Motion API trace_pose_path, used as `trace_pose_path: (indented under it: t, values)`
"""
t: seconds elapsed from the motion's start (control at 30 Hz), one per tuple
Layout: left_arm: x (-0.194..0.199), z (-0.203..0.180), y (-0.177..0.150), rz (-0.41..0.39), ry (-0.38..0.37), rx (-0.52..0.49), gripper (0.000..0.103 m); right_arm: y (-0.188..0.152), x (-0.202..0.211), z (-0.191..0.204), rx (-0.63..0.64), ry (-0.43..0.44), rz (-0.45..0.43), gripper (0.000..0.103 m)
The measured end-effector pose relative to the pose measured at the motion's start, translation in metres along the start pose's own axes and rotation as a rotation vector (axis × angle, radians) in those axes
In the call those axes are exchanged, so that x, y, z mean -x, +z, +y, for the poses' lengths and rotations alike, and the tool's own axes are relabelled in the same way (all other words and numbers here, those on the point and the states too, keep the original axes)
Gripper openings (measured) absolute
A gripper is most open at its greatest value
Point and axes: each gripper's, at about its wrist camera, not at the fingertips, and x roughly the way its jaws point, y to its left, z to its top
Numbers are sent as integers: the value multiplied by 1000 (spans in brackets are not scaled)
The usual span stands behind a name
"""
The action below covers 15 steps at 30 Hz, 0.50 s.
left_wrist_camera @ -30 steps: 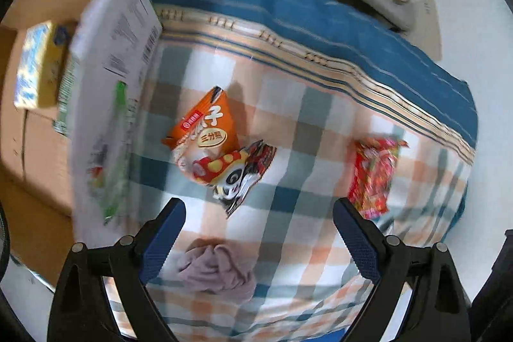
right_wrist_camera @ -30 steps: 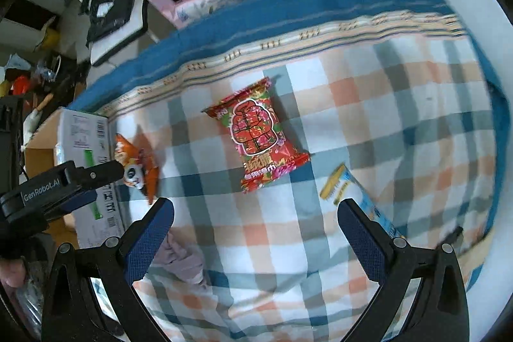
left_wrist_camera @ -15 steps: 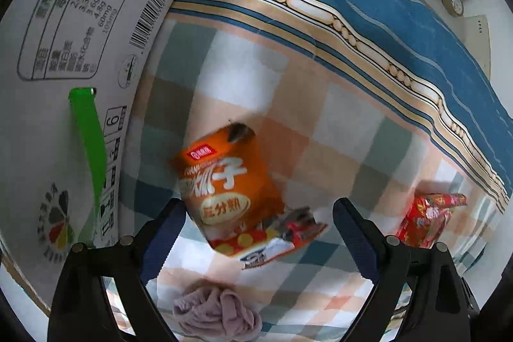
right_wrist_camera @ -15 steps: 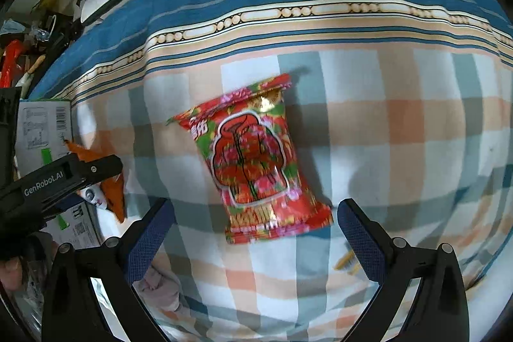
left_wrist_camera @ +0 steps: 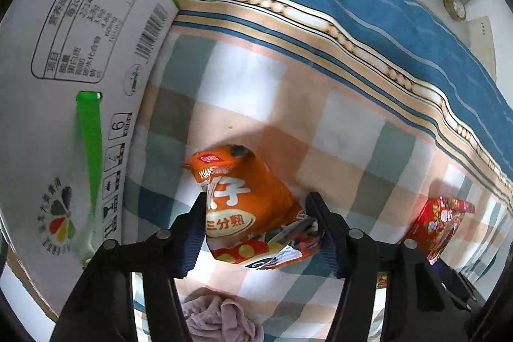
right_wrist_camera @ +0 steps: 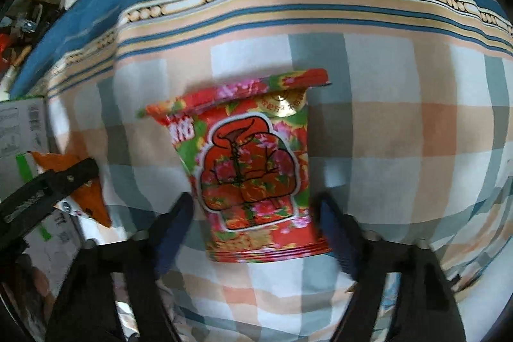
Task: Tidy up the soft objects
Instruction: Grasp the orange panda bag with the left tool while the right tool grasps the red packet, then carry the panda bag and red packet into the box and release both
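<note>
The left hand-held gripper (left_wrist_camera: 258, 233) points down at the checked bedsheet (left_wrist_camera: 243, 79), its jaws closing on the orange snack packet (left_wrist_camera: 243, 207). Both pads look pressed against the packet's sides, and its long axis runs away from the gripper along the fingers. The right hand-held gripper (right_wrist_camera: 253, 233) is also closing, with the red flowered snack packet (right_wrist_camera: 250, 169) between its jaws. A slim gap shows beside each pad, so no grip yet. The printed carton (left_wrist_camera: 73, 85) stands just left of the left gripper, the nearer hand to it.
</note>
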Motion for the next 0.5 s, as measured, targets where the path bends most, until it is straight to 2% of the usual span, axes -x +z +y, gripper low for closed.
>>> trace_pose_path:
  t: [0.03,0.13,0.5]
  values:
    - [1,-3,-2,-7,1,-12,56,-1,-1,-1,2,-14,-1,62]
    - [0,-7,-7,-21,10,-31,53,-3,-2,1,9,-36,-3,58]
    - [7,-2,-20,-21,-26,-61,49,-18,8,20,11,-84,-17,52]
